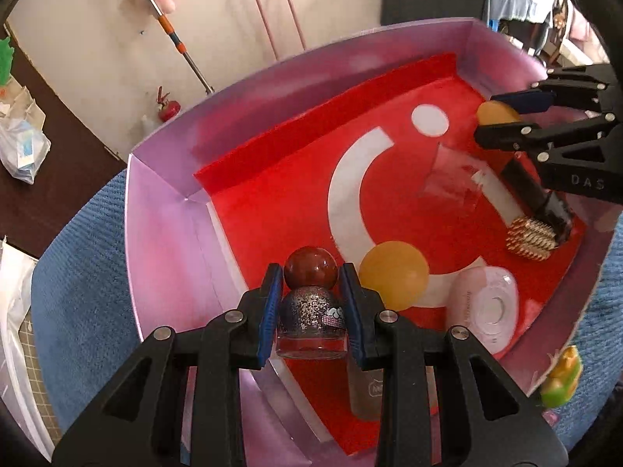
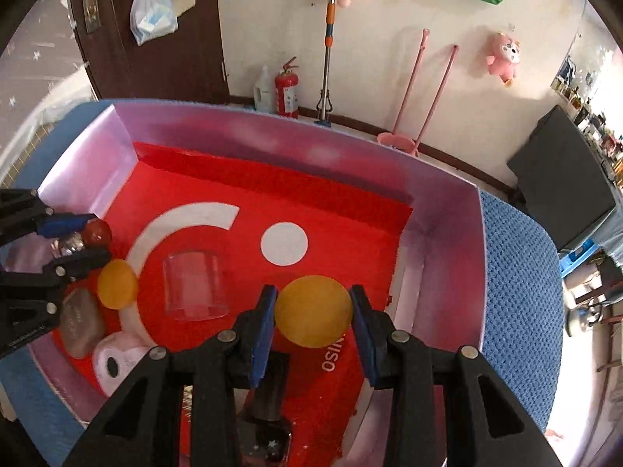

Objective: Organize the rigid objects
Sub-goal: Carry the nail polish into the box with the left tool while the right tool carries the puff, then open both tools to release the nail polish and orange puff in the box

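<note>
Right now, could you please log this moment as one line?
left gripper: around glitter bottle | right gripper: around orange ball | both inside box

A blue knitted cloth (image 2: 518, 272) covers the supporting surface, showing all round a pink-walled box (image 1: 163, 241) that sits directly on it. In the left wrist view, a small green and yellow toy (image 1: 562, 383) lies on the cloth at about four o'clock, just outside the box's near right corner. In the right wrist view the cloth runs from two o'clock round to four o'clock beside the box's right wall.
</note>
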{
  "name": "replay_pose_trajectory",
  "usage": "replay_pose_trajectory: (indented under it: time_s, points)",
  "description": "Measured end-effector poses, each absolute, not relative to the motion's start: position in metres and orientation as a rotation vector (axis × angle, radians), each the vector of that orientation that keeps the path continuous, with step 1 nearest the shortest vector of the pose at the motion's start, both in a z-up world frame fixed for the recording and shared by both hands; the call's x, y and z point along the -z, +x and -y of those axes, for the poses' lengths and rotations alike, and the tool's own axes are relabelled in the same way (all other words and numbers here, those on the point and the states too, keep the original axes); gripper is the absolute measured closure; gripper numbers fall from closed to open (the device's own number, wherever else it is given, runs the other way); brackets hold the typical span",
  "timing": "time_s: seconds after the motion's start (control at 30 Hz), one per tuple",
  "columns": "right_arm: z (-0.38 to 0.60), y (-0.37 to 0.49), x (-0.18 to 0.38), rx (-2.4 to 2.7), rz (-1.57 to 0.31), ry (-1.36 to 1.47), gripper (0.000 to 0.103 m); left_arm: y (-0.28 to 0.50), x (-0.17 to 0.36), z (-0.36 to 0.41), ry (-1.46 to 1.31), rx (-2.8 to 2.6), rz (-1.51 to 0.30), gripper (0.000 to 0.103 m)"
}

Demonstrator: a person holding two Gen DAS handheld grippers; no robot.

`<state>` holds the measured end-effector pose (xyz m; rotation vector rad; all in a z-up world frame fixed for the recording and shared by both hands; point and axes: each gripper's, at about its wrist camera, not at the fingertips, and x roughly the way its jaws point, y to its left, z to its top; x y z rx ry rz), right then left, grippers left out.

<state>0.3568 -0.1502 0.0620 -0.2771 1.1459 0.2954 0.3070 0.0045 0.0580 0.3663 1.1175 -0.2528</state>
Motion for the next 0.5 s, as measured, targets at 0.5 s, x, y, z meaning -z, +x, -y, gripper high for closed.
replay_pose_trajectory:
  time_s: [0.5]
  points:
    - [0.148,0.367,-0.05,-0.277,-1.197,-0.29,0.063,0.326,-0.056,-0.006,0.348,0.238,-1.144,0.074]
